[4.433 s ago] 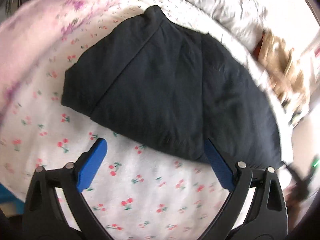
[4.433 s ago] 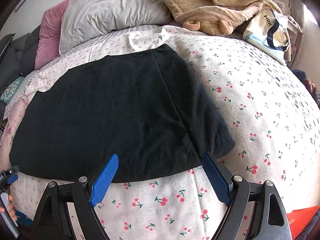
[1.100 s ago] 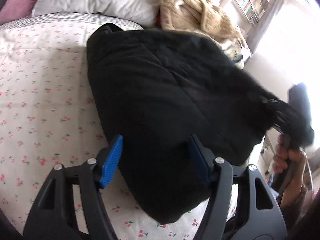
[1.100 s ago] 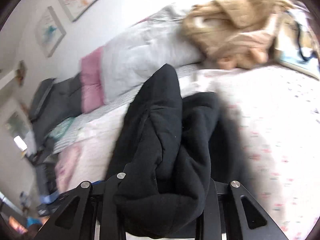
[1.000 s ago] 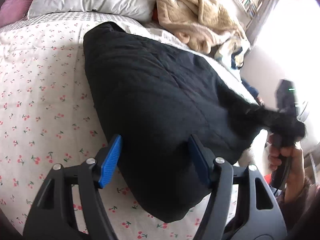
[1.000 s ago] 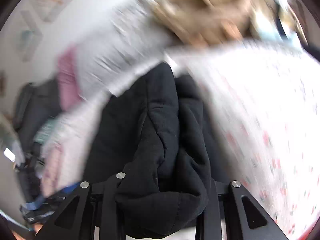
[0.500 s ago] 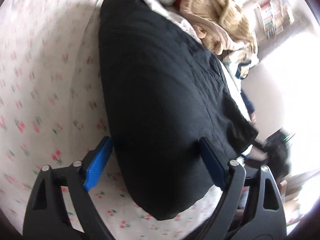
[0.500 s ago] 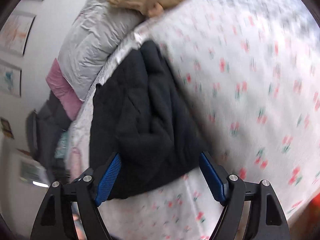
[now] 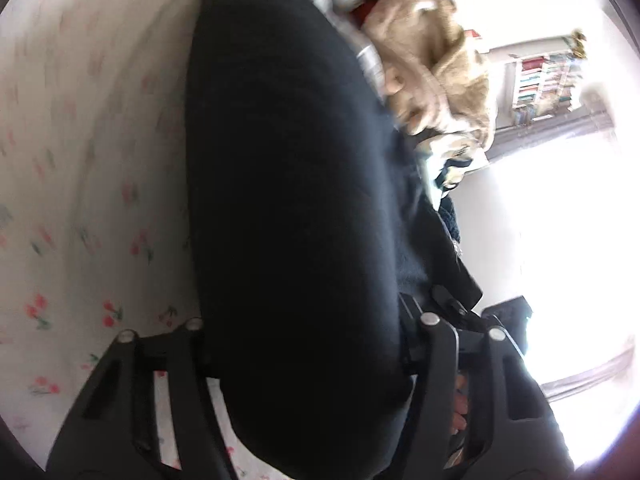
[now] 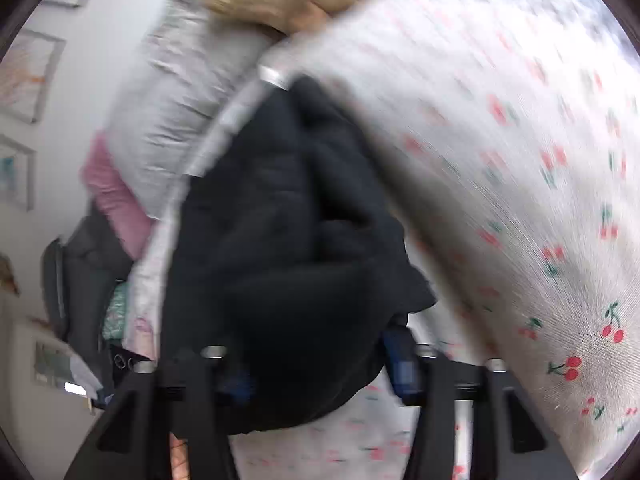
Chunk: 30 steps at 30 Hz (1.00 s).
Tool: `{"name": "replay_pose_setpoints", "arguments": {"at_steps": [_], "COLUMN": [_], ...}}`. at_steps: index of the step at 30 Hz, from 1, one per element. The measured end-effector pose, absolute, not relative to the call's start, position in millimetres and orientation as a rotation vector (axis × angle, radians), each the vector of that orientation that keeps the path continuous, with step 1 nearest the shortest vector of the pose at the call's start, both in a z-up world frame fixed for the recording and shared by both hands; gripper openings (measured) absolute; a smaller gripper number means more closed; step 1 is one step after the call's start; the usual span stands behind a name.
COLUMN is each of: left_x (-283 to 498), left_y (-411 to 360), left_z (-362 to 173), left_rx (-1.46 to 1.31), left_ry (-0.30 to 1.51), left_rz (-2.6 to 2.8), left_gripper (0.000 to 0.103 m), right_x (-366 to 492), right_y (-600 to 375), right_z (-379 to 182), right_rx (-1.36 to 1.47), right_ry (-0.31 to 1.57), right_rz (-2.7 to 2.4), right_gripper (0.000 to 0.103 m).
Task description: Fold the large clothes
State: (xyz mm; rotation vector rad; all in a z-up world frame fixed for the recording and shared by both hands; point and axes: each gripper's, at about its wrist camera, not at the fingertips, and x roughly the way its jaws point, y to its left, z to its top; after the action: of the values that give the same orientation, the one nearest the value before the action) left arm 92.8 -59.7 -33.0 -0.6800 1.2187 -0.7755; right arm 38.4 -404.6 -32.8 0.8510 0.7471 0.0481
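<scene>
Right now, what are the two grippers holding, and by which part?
Both grip the folded black garment: the left gripper and right gripper each clamp its near end.

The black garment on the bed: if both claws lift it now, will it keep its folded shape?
Probably not. The black garment looks thick and soft, bulging in rounded folds between the left claw and right claw, so it would likely sag between them. It seems bulky, perhaps fairly heavy. Its matte fabric looks unlikely to slip.

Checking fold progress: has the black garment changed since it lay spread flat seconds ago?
Yes. The black garment is now a narrower bundle pointing toward the grey pillow.
</scene>
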Motion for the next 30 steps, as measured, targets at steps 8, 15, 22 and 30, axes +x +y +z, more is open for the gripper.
{"name": "replay_pose_setpoints", "arguments": {"at_steps": [8, 15, 22, 30], "left_x": [97, 92, 104, 137], "left_y": [4, 32, 40, 23], "left_z": [-17, -24, -24, -77], "left_rx": [-0.385, -0.432, -0.464, -0.649], "left_ry": [1.373, 1.264, 1.245, 1.362], "left_rz": [-0.710, -0.642, -0.646, -0.653], "left_gripper": [0.080, 0.095, 0.102, 0.102], "right_x": [41, 39, 51, 111], "right_y": [-357, -364, -391, -390], "right_z": [-62, -62, -55, -101], "right_rx": [0.766, 0.697, 0.750, 0.953], "right_ry": [1.109, 1.135, 1.032, 1.087], "right_rz": [0.306, 0.291, 0.185, 0.263], "right_gripper": [0.082, 0.089, 0.092, 0.092]}}
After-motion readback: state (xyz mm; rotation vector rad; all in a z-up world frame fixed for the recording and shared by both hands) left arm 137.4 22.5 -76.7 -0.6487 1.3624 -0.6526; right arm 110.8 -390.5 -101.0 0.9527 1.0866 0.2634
